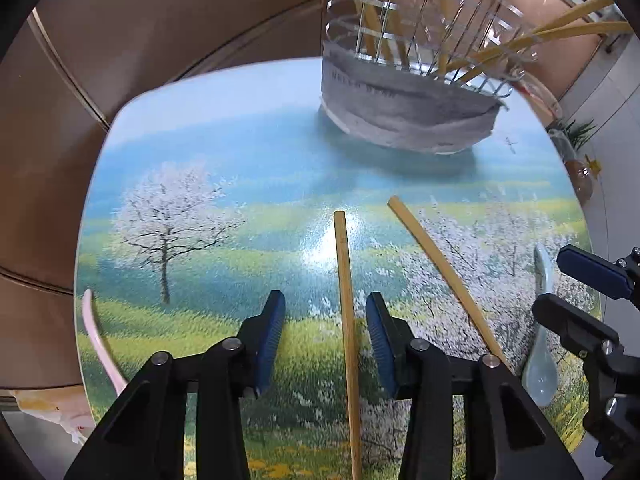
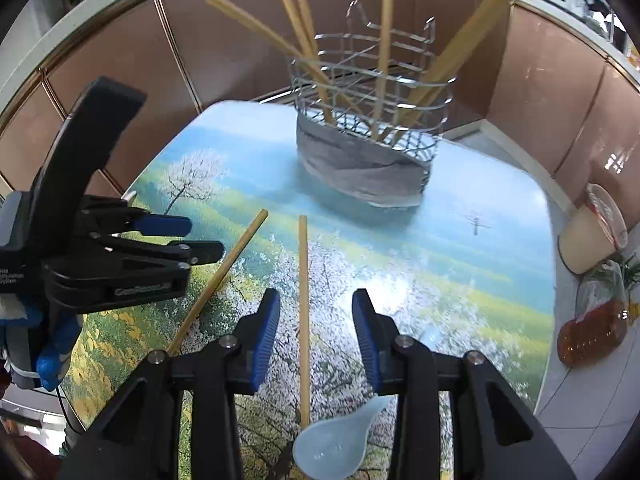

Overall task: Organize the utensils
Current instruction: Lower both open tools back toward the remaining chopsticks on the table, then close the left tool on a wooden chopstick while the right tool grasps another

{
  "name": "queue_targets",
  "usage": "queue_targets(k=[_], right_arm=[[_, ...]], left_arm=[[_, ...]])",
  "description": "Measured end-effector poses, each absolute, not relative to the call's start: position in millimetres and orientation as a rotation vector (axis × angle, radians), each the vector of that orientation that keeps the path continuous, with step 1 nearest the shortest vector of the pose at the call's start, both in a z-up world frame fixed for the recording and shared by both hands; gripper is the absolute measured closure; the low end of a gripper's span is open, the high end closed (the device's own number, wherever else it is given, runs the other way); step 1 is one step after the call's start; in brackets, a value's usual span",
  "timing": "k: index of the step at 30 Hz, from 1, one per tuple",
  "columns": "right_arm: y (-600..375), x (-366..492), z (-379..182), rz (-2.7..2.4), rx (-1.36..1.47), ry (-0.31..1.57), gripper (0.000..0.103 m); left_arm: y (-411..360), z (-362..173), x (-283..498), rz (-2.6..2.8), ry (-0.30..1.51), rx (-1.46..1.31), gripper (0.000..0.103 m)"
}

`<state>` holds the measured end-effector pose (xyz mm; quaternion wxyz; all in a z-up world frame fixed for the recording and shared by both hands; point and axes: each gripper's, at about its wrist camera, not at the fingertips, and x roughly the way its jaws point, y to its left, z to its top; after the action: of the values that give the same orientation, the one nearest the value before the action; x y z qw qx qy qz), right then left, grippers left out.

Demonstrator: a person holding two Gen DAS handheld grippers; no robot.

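Two wooden chopsticks lie on the painted table. In the left wrist view one chopstick point(image 1: 347, 320) runs between the open fingers of my left gripper point(image 1: 326, 340), nearer the right finger; the other chopstick point(image 1: 444, 280) lies to its right. In the right wrist view my right gripper point(image 2: 316, 344) is open with a chopstick point(image 2: 304, 312) between its fingers; the second chopstick point(image 2: 222, 276) lies to the left. A pale blue ceramic spoon point(image 2: 336, 444) lies under the right gripper and shows in the left view point(image 1: 542, 360). A wire utensil holder point(image 2: 372, 120) with several chopsticks stands at the far side.
A pink spoon handle point(image 1: 96, 336) lies at the table's left edge. The left gripper shows at the left of the right wrist view point(image 2: 168, 236). Beyond the table's right edge point(image 2: 550, 280), on the floor, stand a bucket point(image 2: 588, 236) and an oil bottle point(image 2: 592, 332).
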<state>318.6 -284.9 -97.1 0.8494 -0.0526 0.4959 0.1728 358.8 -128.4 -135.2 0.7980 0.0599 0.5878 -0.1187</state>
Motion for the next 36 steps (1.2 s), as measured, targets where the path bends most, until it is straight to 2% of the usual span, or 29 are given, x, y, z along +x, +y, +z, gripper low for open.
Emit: queue_targets(k=[9, 12, 16, 29, 36], right_arm=[[-264.9, 341.3, -118.6, 0.393, -0.189, 1.121, 0.071], [-257.0, 348.5, -124.9, 0.399, -0.21, 1.139, 0.073], [-247.6, 357.3, -133.1, 0.402, -0.237, 1.165, 0.076], [-214.3, 379.7, -155.4, 0.372, -0.296, 1.233, 0.077], [-209.1, 390.4, -148.1, 0.343, -0.304, 1.228, 0.077]], left_arm=[[-135.9, -157.7, 374.5, -0.283, 1.336, 0.136, 0.077], [-134.1, -158.6, 378.1, -0.292, 1.327, 0.15, 0.078], [-127.8, -159.7, 381.9, -0.297, 1.318, 0.179, 0.092], [-91.0, -162.1, 399.2, -0.324, 1.326, 0.197, 0.093], [-84.5, -162.9, 400.1, -0.333, 1.328, 0.175, 0.094]])
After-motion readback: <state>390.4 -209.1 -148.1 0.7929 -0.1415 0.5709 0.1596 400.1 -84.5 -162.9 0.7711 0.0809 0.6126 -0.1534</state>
